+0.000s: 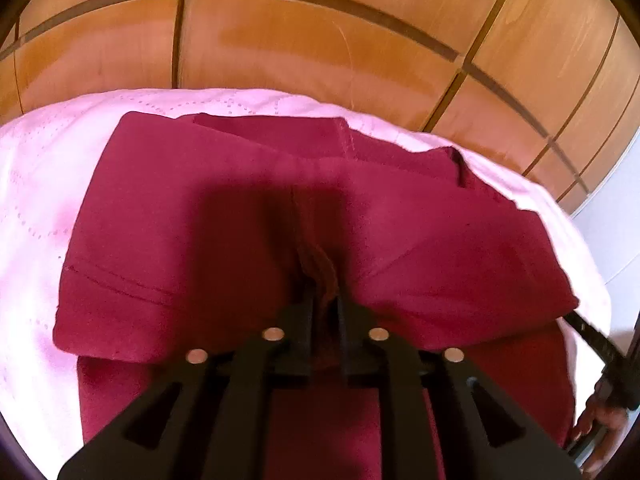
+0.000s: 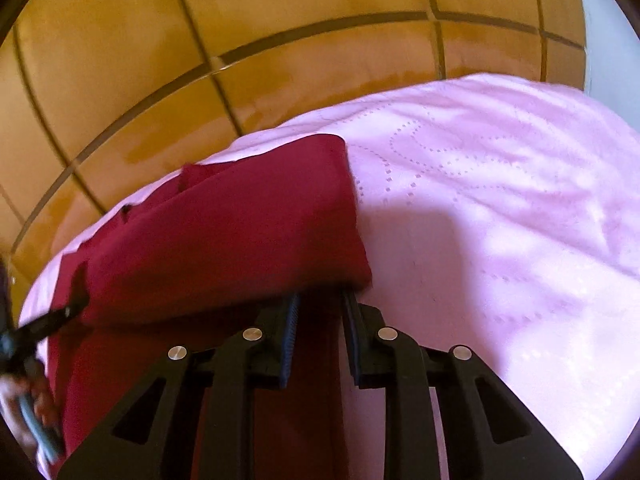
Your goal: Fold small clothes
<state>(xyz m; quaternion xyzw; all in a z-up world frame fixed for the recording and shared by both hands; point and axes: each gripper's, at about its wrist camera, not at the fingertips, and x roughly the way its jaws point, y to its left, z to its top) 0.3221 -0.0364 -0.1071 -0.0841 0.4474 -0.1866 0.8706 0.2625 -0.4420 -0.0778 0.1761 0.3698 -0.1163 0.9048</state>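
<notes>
mid-fold: left gripper [image 1: 325, 300] and right gripper [image 2: 320, 300] jaws pinch the red garment [image 1: 240, 208] on the pink bed cover [image 2: 500, 200]; next, carry both held edges over evenly.

Left gripper [image 1: 324, 300] fingers [image 1: 306, 300] pinching crimson garment [image 1: 200, 208] on pink quilt [image 1: 36, 184].

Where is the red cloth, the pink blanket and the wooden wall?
red cloth [image 1: 208, 208]: left wrist view, flat upper layer.
pink blanket [image 2: 500, 184]: right wrist view, bare quilted part.
wooden wall [image 1: 304, 40]: left wrist view, middle panel.
</notes>
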